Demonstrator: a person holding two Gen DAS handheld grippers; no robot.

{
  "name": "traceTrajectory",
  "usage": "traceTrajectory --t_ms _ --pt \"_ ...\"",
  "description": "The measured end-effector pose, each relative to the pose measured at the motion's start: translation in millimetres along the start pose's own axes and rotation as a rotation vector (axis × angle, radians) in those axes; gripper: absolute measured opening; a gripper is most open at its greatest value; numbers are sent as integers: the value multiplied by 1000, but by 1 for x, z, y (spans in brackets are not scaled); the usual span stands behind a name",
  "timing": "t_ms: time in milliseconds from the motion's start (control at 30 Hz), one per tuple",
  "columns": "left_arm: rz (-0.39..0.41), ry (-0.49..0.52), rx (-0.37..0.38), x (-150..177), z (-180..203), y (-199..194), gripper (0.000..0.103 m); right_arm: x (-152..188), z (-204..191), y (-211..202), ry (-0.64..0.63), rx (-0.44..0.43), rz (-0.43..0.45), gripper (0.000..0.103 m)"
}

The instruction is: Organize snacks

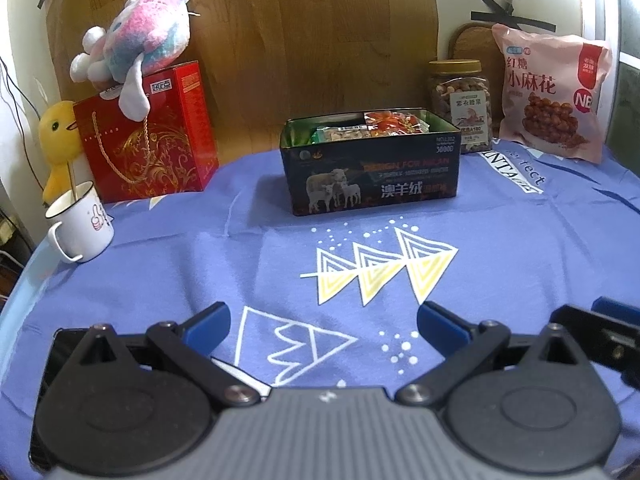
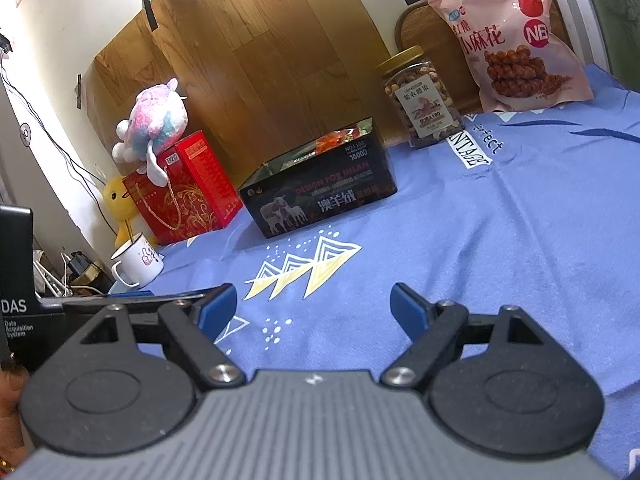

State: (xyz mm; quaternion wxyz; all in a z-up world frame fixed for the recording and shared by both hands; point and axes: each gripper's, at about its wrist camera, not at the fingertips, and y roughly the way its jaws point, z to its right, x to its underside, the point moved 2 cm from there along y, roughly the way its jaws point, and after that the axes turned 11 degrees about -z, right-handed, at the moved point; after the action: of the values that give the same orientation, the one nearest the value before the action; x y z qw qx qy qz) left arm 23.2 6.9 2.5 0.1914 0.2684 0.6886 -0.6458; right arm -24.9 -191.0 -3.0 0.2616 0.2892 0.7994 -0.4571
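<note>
A black tin box point(image 1: 370, 174) with sheep printed on it stands open on the blue cloth, with snack packets point(image 1: 372, 126) inside; it also shows in the right wrist view point(image 2: 320, 192). A jar of nuts point(image 1: 460, 106) point(image 2: 424, 100) and a pink snack bag point(image 1: 554, 92) point(image 2: 508, 36) stand behind it to the right. My left gripper point(image 1: 324, 326) is open and empty, low over the cloth well in front of the box. My right gripper point(image 2: 314, 308) is open and empty, also in front of the box.
A red gift box point(image 1: 150, 136) with a pastel plush toy point(image 1: 136, 52) on top stands at the back left, next to a yellow duck toy point(image 1: 56, 140) and a white mug point(image 1: 80, 220). A wooden board point(image 1: 300, 40) leans on the wall behind.
</note>
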Motion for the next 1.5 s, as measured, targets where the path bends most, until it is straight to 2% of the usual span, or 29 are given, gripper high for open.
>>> traceTrajectory --t_ms 233,500,1500 --pt "10 9 -64 2 -3 3 103 1 1 1 10 2 4 86" --pt "17 22 -101 2 -5 5 103 1 0 3 10 -3 -1 86" --pt "27 33 -127 1 -9 8 103 0 -1 6 10 0 3 86"
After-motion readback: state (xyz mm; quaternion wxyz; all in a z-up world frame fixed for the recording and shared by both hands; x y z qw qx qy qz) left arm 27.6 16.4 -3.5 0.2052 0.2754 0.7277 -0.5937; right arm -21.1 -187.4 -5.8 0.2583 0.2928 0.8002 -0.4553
